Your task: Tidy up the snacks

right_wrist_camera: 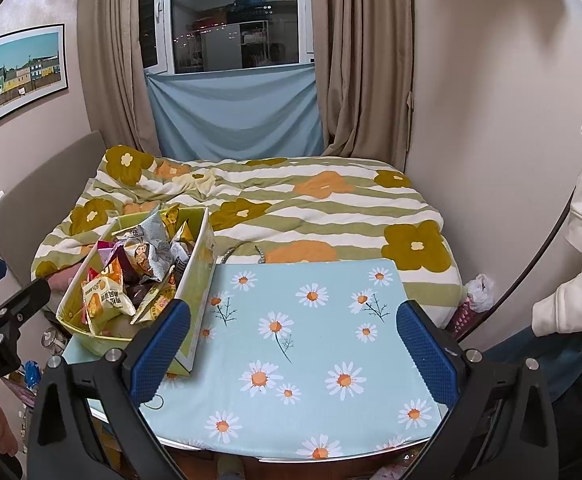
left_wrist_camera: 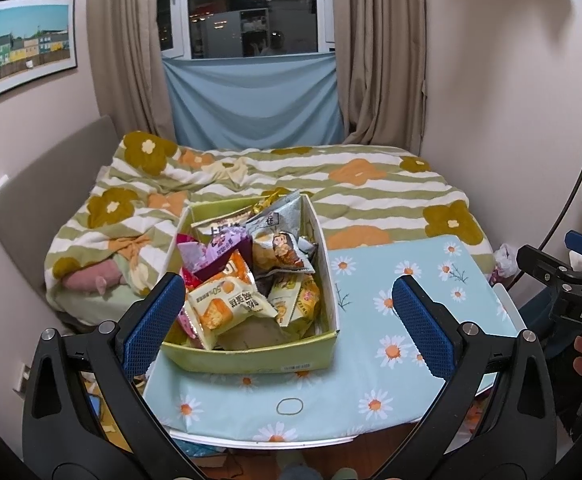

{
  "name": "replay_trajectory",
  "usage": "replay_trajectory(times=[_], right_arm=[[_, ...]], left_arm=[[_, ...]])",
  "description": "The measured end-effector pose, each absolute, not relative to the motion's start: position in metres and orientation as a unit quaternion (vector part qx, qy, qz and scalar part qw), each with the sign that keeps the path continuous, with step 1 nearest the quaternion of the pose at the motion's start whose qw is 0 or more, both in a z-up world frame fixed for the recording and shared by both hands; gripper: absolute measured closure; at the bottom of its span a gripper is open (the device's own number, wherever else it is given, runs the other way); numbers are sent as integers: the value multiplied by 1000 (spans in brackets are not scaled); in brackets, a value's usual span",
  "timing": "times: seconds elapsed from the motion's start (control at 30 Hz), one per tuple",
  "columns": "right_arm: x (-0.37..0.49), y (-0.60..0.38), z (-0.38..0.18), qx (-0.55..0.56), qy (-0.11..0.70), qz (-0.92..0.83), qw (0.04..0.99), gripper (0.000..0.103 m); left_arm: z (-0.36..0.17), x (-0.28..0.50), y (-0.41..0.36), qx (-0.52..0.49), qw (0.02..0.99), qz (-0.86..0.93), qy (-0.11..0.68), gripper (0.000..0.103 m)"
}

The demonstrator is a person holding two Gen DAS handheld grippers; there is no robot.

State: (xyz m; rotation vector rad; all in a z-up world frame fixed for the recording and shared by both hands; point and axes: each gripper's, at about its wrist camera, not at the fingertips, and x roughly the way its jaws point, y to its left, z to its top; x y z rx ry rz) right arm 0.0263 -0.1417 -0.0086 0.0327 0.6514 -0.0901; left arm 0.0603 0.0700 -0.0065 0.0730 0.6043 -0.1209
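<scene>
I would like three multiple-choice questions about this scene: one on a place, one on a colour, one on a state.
1. Where does the snack box stand on the daisy tablecloth?
A. its left part
B. its right part
C. its middle

2. What colour are the fingertip pads of the left hand-held gripper?
A. red
B. blue
C. white

3. How is the right hand-held gripper?
A. shut on a packet
B. open, holding nothing
C. shut on the box

Answers: 1 A, the cloth to the right of the box lies bare; 2 B, both pads are textured blue; 3 B, its fingers stand wide apart over the cloth.
</scene>
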Motion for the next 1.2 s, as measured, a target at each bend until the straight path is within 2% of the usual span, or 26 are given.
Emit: replay_trajectory(times=[1.2], right_arm=[[39,-136,-1,27,304,-60,950,0]], left_arm=[[4,68,65,32,959,-38,280,0]])
